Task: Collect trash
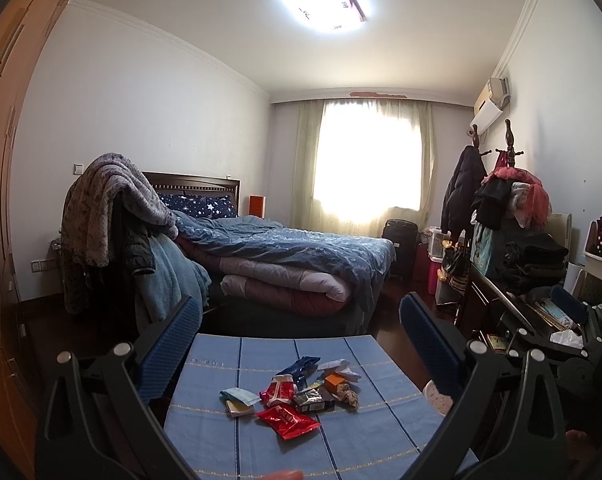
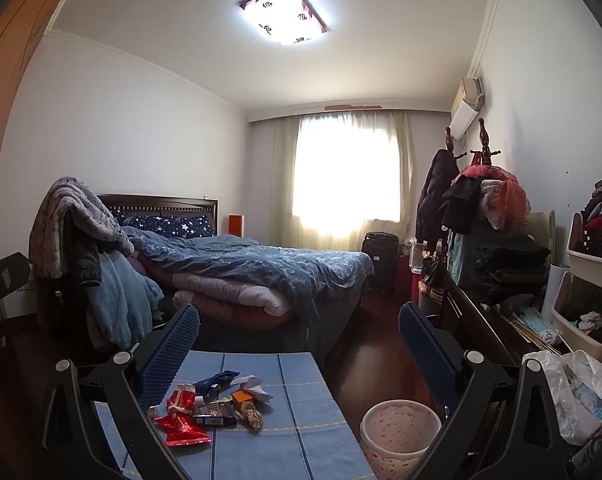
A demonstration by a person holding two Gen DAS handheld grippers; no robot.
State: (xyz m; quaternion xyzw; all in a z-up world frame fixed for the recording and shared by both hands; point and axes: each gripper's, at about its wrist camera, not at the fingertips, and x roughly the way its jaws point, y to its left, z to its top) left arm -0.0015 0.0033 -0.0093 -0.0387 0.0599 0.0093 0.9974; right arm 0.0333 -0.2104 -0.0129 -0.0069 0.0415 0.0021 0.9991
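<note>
A heap of trash lies on a table with a blue striped cloth (image 1: 229, 440): a red wrapper (image 1: 288, 422), a red-and-white packet (image 1: 279, 390), a dark packet (image 1: 313, 400), an orange box (image 1: 334, 381), a crumpled brown paper (image 1: 347, 394), a blue wrapper (image 1: 301, 366), white tissue (image 1: 339, 368) and a small pale pack (image 1: 239, 400). The heap also shows in the right wrist view, with its red wrapper (image 2: 183, 430). A pink-speckled waste bin (image 2: 399, 434) stands on the floor right of the table. My left gripper (image 1: 301, 340) is open and empty, above the table. My right gripper (image 2: 299, 340) is open and empty.
A bed (image 1: 293, 252) with blue bedding stands beyond the table. A chair draped with blankets (image 1: 113, 220) is at the left. A cluttered dark desk (image 1: 541, 312) and coat rack (image 1: 509, 184) line the right wall. A plastic bag (image 2: 581, 392) sits by the bin.
</note>
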